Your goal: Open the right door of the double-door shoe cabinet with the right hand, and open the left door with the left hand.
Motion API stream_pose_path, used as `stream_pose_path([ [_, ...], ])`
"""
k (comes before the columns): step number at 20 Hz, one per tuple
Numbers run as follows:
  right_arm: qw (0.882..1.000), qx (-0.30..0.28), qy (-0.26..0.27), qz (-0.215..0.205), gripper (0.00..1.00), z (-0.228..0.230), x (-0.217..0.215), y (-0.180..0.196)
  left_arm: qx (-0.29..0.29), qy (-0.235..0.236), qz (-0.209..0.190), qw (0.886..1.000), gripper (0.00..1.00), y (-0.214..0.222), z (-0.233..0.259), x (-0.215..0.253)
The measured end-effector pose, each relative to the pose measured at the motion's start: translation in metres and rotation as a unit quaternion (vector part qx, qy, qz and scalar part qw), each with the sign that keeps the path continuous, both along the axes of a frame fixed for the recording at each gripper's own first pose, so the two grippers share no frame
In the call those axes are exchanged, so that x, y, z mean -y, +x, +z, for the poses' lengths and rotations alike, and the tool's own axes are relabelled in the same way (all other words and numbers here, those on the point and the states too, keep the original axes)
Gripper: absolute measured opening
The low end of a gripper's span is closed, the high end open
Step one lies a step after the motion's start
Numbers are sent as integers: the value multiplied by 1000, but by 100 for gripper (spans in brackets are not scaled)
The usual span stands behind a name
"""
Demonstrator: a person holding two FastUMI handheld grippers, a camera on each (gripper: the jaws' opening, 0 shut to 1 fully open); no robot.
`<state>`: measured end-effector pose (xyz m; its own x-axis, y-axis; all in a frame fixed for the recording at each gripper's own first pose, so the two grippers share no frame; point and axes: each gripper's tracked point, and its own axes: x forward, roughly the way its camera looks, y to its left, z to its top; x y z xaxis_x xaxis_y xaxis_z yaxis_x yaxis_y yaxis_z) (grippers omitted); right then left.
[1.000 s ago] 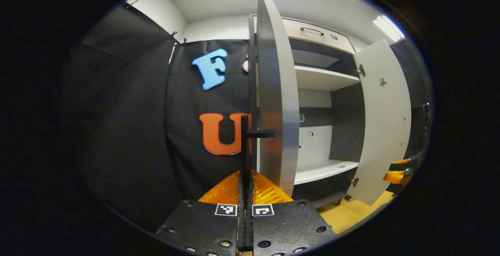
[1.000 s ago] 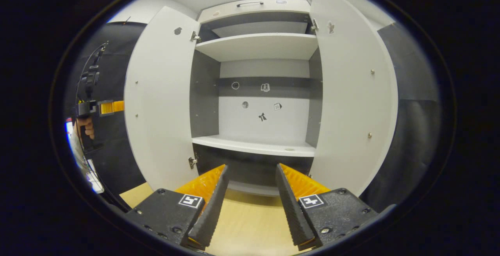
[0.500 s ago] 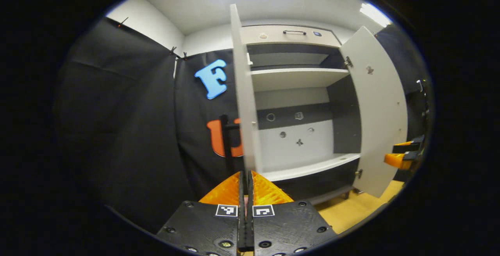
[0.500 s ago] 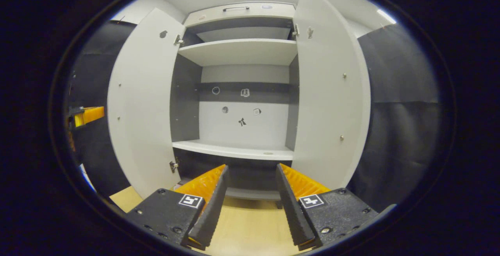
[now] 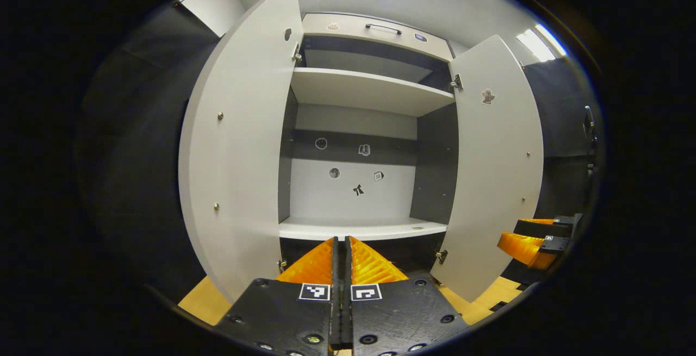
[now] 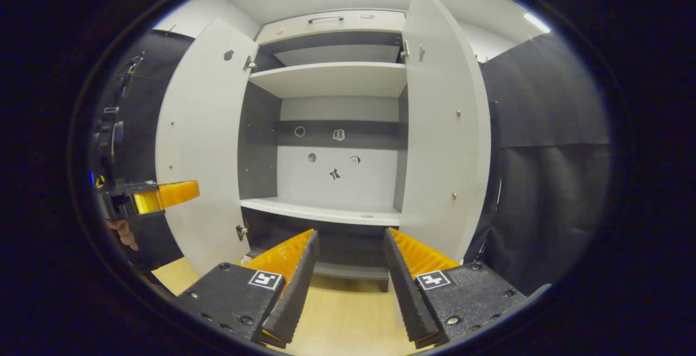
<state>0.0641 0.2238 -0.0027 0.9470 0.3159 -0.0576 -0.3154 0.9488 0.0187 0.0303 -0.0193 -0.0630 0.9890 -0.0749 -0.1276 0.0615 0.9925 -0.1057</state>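
Observation:
The white shoe cabinet [image 5: 353, 231] stands with both doors swung wide. In the left gripper view its left door [image 5: 239, 144] and right door [image 5: 497, 166] flank bare shelves. My left gripper [image 5: 341, 241] is shut with nothing between its fingers, pointing at the cabinet's middle, apart from the left door. My right gripper [image 5: 530, 239] shows beyond the right door's edge. In the right gripper view the left door [image 6: 201, 144] and right door [image 6: 443, 127] are both open. My right gripper [image 6: 350, 232] stands open and empty in front of the lower shelf [image 6: 326, 212]. My left gripper [image 6: 163, 195] hangs beside the left door.
A drawer with a dark handle [image 5: 383, 28] tops the cabinet. Small stickers [image 6: 334, 174] dot its back panel. Pale wood floor [image 6: 348, 318] lies in front. Black cloth walls [image 6: 544, 182] close in on both sides. A hand [image 6: 122, 231] holds the left gripper.
My left gripper came off the left door's black handle and swung right to face the cabinet. The left door now stands fully open. The right gripper barely moved.

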Motion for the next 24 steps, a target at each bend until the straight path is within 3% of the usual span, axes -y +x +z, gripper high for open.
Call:
stream_pose_path([
  [1, 1000, 2, 0, 0, 76, 0, 1, 0, 0, -4, -4, 1000, 0, 2, 0, 3],
  [2, 1000, 1, 2, 1, 76, 0, 3, -1, 0, -6, -13, 1000, 12, -1, 0, 7],
  [3, 1000, -1, 3, 2, 75, -1, 3, -1, 0, -3, -11, 1000, 0, 2, -1, 8],
  [4, 1000, -4, 4, 2, 76, -2, 4, 0, 2, 3, -6, 1000, 22, 2, -1, 7],
  [7, 1000, -6, 8, -1, 76, -4, 5, 3, 14, 12, -10, 1000, 32, 3, 4, 10],
  [9, 1000, -8, 10, -2, 75, -5, 6, 4, 24, 18, -5, 1000, 64, 4, 8, 9],
  [10, 1000, -9, 12, -1, 76, -6, 6, 4, 23, 21, 0, 1000, 88, 3, 8, 8],
  [14, 1000, -9, 18, -1, 76, -6, 4, 6, 6, 17, 10, 1000, 88, 2, 1, 5],
  [24, 1000, -3, 20, 11, 76, -5, -5, 3, 31, 28, 26, 999, 87, -5, 16, -4],
])
